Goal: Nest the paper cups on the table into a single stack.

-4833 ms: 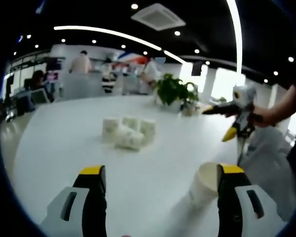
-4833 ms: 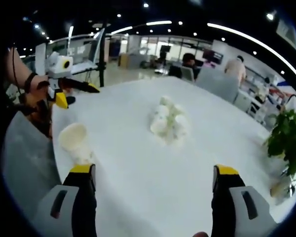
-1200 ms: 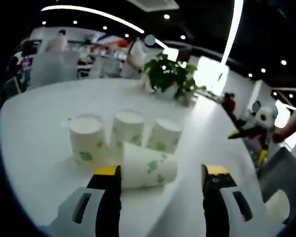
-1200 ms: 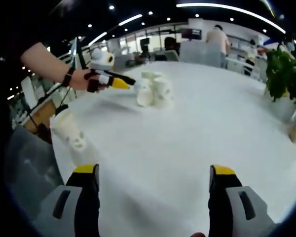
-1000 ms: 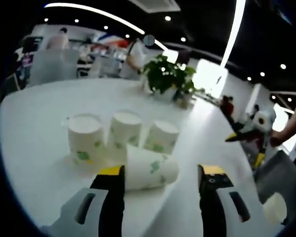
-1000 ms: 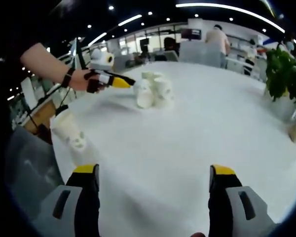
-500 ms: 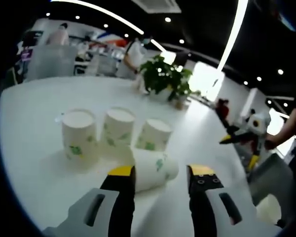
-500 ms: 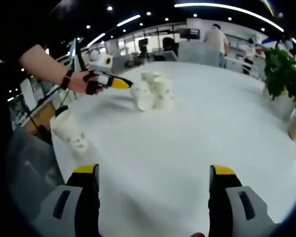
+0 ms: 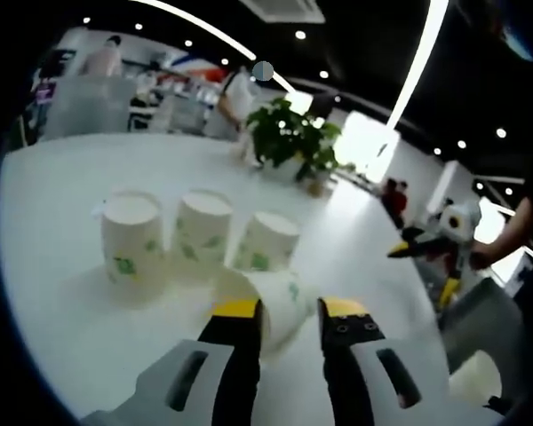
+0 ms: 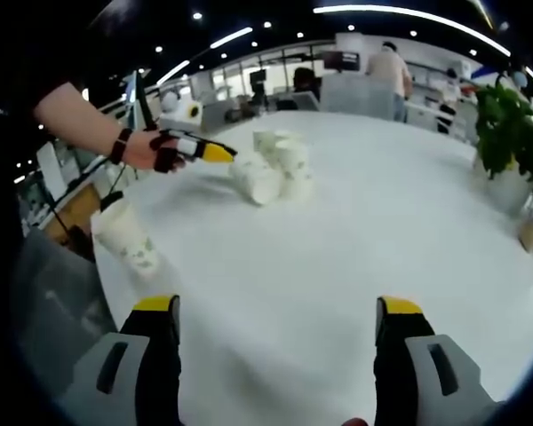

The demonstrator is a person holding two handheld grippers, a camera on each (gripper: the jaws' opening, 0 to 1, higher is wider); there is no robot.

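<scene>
Left tool [image 9: 289, 312] pinches the tipped cup [image 9: 268, 297], axis lying leftward along the worktop [image 9: 53, 293]; right tool [image 10: 275, 311] spread, well apart.

Five paper cups were counted. Three stood upright in a row on the desk [image 9: 62, 302]: the first cup [image 9: 130, 232], the second cup [image 9: 202, 229] and the third cup [image 9: 266, 242]. A fourth cup [image 9: 268, 297] lay on its side just before them. A fifth cup [image 10: 127, 234] stood apart near the desk's edge. There was one potted plant [image 9: 290, 135]. Two claws were present, the left claw [image 9: 286, 316] and the right claw [image 10: 277, 312].
</scene>
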